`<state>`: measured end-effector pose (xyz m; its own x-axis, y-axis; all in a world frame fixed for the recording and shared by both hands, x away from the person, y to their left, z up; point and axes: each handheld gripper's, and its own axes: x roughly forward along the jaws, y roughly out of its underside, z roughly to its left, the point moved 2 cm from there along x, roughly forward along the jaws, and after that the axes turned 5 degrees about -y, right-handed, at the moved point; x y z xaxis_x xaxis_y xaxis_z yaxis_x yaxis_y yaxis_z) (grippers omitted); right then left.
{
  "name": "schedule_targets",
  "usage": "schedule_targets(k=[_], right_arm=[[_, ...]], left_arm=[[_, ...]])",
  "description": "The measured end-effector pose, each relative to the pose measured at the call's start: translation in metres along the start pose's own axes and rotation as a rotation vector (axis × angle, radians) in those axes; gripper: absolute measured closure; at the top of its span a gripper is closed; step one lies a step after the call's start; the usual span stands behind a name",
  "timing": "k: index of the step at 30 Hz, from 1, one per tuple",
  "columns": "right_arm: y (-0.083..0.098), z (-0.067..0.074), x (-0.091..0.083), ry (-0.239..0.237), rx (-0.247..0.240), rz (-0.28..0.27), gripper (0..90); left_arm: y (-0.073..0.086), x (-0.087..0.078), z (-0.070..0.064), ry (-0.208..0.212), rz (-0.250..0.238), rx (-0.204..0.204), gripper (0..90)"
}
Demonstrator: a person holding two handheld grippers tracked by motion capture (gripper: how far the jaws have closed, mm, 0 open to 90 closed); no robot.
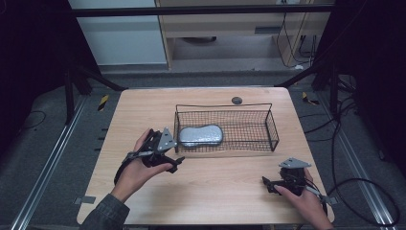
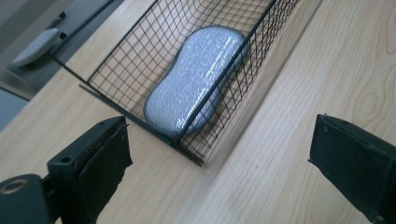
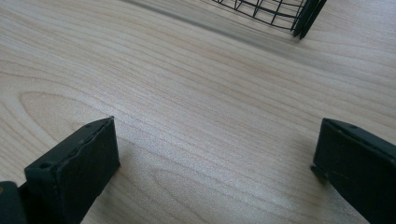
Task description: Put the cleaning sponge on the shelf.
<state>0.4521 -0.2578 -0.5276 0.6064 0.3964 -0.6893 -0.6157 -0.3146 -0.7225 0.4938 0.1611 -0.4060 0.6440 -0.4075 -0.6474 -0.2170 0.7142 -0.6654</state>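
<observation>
Sponge [image 1: 201,136] lies flat at the left end of the wire basket [image 1: 272,125] on the worktop [image 1: 225,182]. Left claw [image 1: 176,162] gapes empty just outside it; right claw [image 1: 266,184] rests spread, well apart. Recommend descending over the rim, clear of the mesh.

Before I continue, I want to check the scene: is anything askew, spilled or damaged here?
Nothing stands out. The grey sponge lies flat inside the wire basket, which sits upright on the table.
</observation>
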Motion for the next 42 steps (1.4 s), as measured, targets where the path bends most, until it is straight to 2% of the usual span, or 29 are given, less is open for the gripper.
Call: schedule_targets(k=[2,8,12,16,17,18,22,26,28,35,38,42], right_arm=[[0.000,0.000,0.000,0.000,0.000,0.000,0.3],[0.000,0.000,0.000,0.000,0.000,0.000,0.3],[0.000,0.000,0.000,0.000,0.000,0.000,0.4],[0.000,0.000,0.000,0.000,0.000,0.000,0.4],[0.000,0.000,0.000,0.000,0.000,0.000,0.3],[0.000,0.000,0.000,0.000,0.000,0.000,0.3],[0.000,0.000,0.000,0.000,0.000,0.000,0.3],[0.000,0.000,0.000,0.000,0.001,0.000,0.3],[0.000,0.000,0.000,0.000,0.000,0.000,0.3],[0.000,0.000,0.000,0.000,0.001,0.000,0.3],[0.000,0.000,0.000,-0.001,0.000,0.000,0.3],[0.000,0.000,0.000,0.000,0.001,0.000,0.3]], left_arm=[[0.007,-0.001,0.002,-0.007,0.010,-0.006,4.2],[0.030,0.000,0.009,0.002,0.024,-0.060,4.1],[0.046,0.004,0.017,-0.002,0.039,-0.119,4.2],[0.061,0.010,0.025,-0.009,0.068,-0.151,4.3],[0.069,0.013,0.030,-0.018,0.084,-0.163,4.4],[0.069,0.013,0.030,-0.018,0.084,-0.163,4.5],[0.085,0.019,0.038,-0.023,0.097,-0.222,4.5],[0.099,0.024,0.044,-0.025,0.118,-0.255,4.5],[0.108,0.027,0.047,-0.028,0.129,-0.286,4.4],[0.121,0.031,0.056,-0.038,0.149,-0.324,4.2],[0.127,0.034,0.061,-0.056,0.162,-0.346,4.2],[0.133,0.038,0.067,-0.062,0.154,-0.378,4.2]])
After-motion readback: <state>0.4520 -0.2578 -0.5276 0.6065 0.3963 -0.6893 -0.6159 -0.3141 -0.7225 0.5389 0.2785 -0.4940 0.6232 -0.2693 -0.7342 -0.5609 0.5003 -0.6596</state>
